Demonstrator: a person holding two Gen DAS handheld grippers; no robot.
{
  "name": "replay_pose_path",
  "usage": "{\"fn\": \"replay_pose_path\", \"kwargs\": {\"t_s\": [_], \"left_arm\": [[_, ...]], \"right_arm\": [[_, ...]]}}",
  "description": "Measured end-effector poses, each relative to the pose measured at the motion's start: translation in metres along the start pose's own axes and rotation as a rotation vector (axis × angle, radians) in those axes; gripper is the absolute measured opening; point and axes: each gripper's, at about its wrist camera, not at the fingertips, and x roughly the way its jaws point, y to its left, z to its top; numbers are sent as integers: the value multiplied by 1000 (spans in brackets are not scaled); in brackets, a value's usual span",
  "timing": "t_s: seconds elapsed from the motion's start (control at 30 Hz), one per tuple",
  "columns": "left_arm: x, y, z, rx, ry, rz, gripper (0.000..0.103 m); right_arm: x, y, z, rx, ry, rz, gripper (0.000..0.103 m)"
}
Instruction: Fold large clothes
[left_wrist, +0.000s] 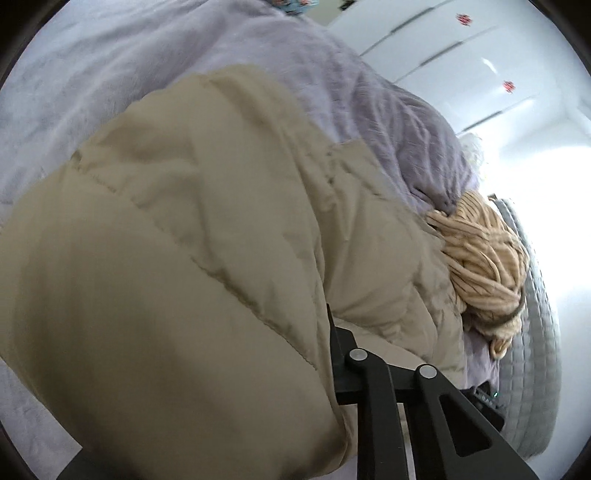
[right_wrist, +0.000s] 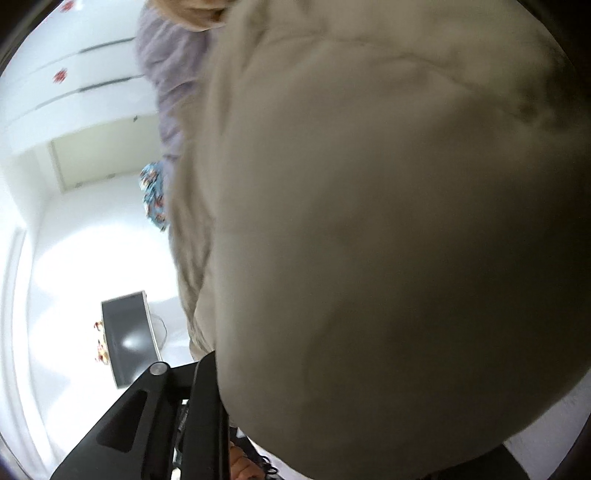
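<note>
A beige puffer jacket is lying bunched on a bed covered by a lilac fleece blanket, its quilted panels swelling up and filling most of the left wrist view. The left gripper is sitting at the jacket's near edge; one black finger is pressing against the fabric while the other is buried under the padding, so whether it is clamped on the jacket or merely pushed into it cannot be told. Just right of the jacket, a tan ribbed garment is lying crumpled and touching it, near the bed's right edge where a grey quilted mattress is showing. Beyond the bed, white cabinet doors are standing with small red stickers on them. In the right wrist view, a dark monitor is standing at the left against a bright white wall, well apart from the bed. A blue patterned cloth is peeking out beside the jacket's left edge. The right gripper is pressing into the jacket, which is draping over it and hiding its fingertips, so its opening cannot be judged either.
</note>
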Motion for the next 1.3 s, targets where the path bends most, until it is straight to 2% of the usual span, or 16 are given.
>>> {"fn": "replay_pose_path", "kwargs": {"t_s": [0.13,0.27,0.4,0.57,0.67,0.73,0.77,0.8,0.83,0.9,0.97,1.07,1.17,1.3], "left_arm": [[-23,1,-10,-20,-3,-40,22],[-49,12,-32,-26,17,-49,22],[-81,35,-68,-20,81,-48,22],[-107,75,-117,-77,182,-40,22],[-106,89,-131,-81,204,-24,24],[-100,93,-134,-87,212,16,37],[-100,96,-135,-87,215,44,52],[-102,99,-136,-87,214,78,62],[-106,100,-136,-83,209,110,62],[-113,100,-135,-69,216,125,62],[-123,96,-135,-31,231,168,62],[-139,87,-136,37,256,238,62],[-158,79,-138,122,276,307,62],[-181,71,-138,155,273,362,62]], "right_arm": [[-19,4,-18,-61,26,-1,24],[-40,-4,-46,-72,58,-7,24],[-65,-23,-87,-58,99,-19,24],[-86,-67,-137,4,152,-39,25],[-85,-81,-140,13,147,-60,32],[-80,-83,-138,13,151,-90,38],[-81,-85,-138,14,155,-99,40],[-82,-83,-138,14,158,-108,40],[-83,-81,-139,12,160,-119,42],[-88,-74,-141,-2,162,-156,46],[-95,-67,-145,-20,171,-215,55],[-102,-58,-149,-55,192,-292,60],[-118,-43,-157,-127,195,-386,63],[-131,-22,-169,-237,200,-482,64]]}}
